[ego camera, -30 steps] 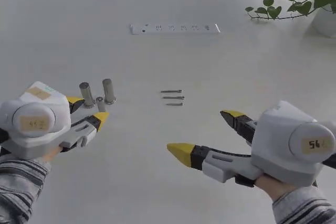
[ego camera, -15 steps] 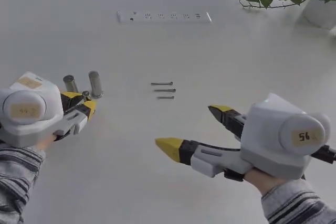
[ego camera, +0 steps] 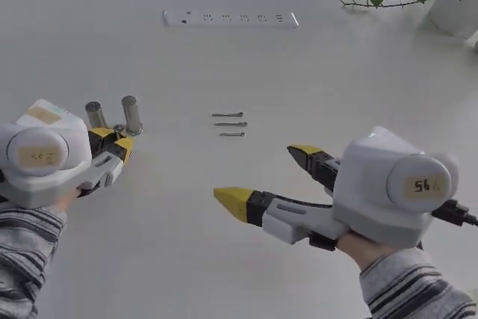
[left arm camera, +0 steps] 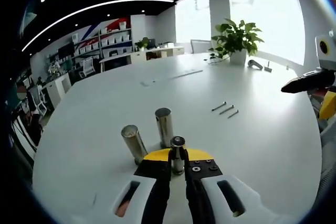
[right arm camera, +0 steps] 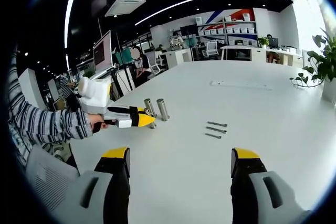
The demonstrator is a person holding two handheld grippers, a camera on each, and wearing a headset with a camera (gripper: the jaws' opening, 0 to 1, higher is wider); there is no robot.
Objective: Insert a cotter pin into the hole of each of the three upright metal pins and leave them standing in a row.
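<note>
- Working over a smooth, matte white counter (ego camera: 224,57).
- Hovering the right hand-held gripper (ego camera: 263,177) above it, jaws spread and empty, probably readying a pick.
- Pinching the small metal pin (left arm camera: 177,148) upright in the left hand-held gripper (ego camera: 119,140), seemingly steadying it.
- Leaving two taller metal pins (ego camera: 131,113), shiny and cylindrical, standing just behind.
- Leaving three thin cotter pins (ego camera: 230,124) lying parallel at mid-counter, uninserted.

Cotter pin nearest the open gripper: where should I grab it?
Probably by the middle of its thin shaft, coming down from above on the near side. The nearest cotter pin lies flat on the table, two other cotter pins close behind, so the right gripper should pinch across it.
</note>
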